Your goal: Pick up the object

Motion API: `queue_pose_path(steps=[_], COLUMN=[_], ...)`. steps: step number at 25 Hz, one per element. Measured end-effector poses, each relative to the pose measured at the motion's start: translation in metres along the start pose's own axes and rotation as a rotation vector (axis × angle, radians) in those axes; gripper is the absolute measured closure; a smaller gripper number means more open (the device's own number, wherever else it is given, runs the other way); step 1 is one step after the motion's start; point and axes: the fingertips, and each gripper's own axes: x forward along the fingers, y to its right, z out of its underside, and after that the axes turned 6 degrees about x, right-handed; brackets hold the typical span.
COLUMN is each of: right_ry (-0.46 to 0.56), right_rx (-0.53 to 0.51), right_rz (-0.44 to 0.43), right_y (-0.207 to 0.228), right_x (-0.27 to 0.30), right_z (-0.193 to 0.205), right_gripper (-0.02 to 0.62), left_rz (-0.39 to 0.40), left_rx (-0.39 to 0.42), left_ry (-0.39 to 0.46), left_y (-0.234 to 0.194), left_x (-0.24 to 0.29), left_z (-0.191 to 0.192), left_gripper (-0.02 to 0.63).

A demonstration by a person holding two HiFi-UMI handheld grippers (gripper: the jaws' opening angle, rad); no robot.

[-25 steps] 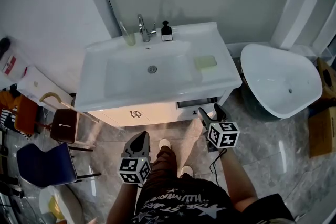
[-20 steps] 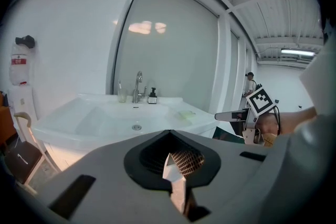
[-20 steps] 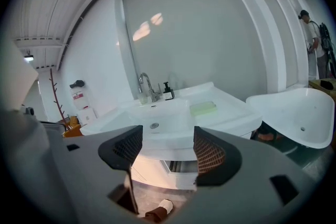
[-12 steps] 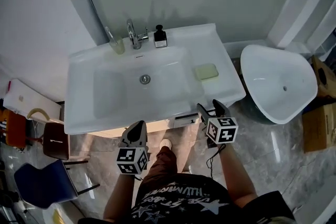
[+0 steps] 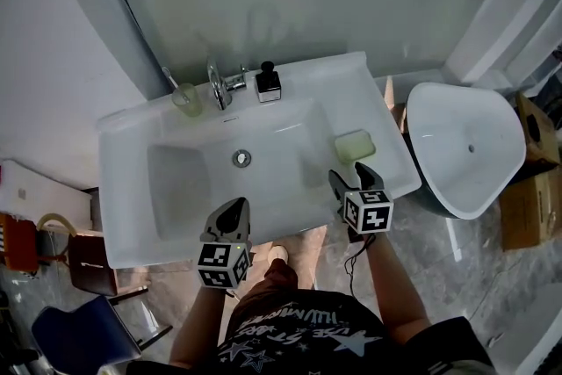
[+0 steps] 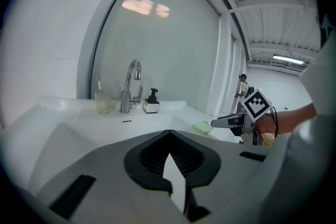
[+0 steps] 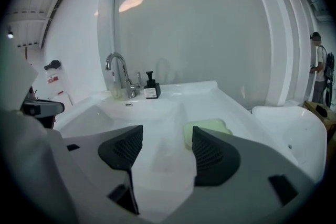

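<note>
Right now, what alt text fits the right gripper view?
The right gripper, jaws apart and empty, points over a white sink at a pale green bar lying on the sink's right ledge, just beyond the right jaw. A faucet and a black-topped dispenser stand at the back.

Head view looks steeply down on the sink [image 5: 123,206]; both gripper views (low, near) face its faucet [image 5: 216,83]

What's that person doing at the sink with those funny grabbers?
A person stands at the white sink, one tool in each hand. The right tongs are open and aimed at the pale green bar on the sink's right ledge, not touching it yet. The left tongs are shut and empty.
</note>
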Motion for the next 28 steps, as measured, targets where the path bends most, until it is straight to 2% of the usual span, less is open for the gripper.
queue_pose_path(steps=[6,8,14,23,28], right_ry=[-0.089,-0.138,-0.23,-0.351,-0.359], right_rx=[-0.083,-0.112,-0.125,-0.141,-0.144], right_rz=[0.074,0.105,0.159,0.222,0.263], right_y=[0.007,0.013,0.026,0.032,0.037], right_x=[0.043,0.056,0.08,0.095,0.097], right_z=[0.0,0.005,0.017,0.034,0.035], right_gripper=[0.304,0.349,0.404,0.447,0.477], left_rz=[0.046,0.08,0.14,0.134,0.131], left_rx=[-0.003,-0.016,-0.018,-0.021,-0.036], left_ry=[-0.036,-0.068,-0.103,-0.128,-0.15], left_y=[-0.018,-0.015,-0.011,-0.022,-0.024], left_x=[0.034,0.044,0.066,0.074,0.072], left_z=[0.002,0.005,0.005,0.014,0.017], left_gripper=[0.591,0.591,0.591,0.591,0.591])
